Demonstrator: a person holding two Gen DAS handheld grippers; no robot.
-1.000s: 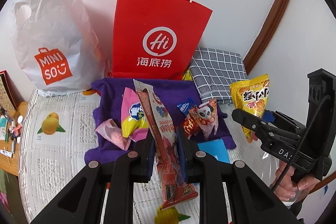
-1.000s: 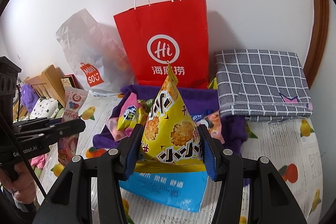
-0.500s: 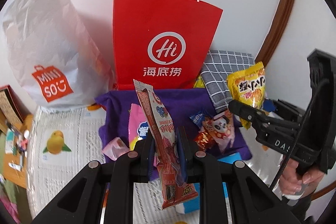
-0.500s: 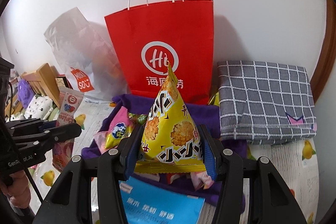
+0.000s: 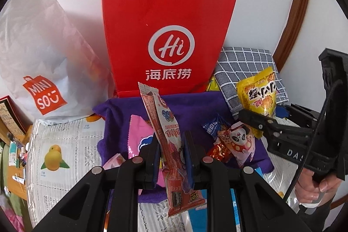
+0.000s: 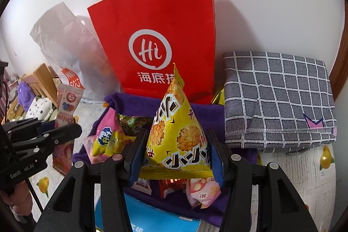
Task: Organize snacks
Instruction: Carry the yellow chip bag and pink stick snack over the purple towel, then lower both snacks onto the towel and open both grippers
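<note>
Left tool clamps one long red snack stick, frame centre, long axis upright, top leaning upper left. I see my right tool gripping one yellow pyramid pouch, apex up, before one red paper bag.

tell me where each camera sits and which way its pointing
Left wrist: rides the left gripper, looking forward over the purple cloth at the red paper bag; its jaws clamp a long red snack stick, and the right gripper with a hand shows at right.
Right wrist: rides the right gripper, facing the same bag; its jaws clamp a yellow triangular snack bag, left gripper at left.
Shared: bag, cloth, both snacks, white Miniso bag, grey checked cloth.
</note>
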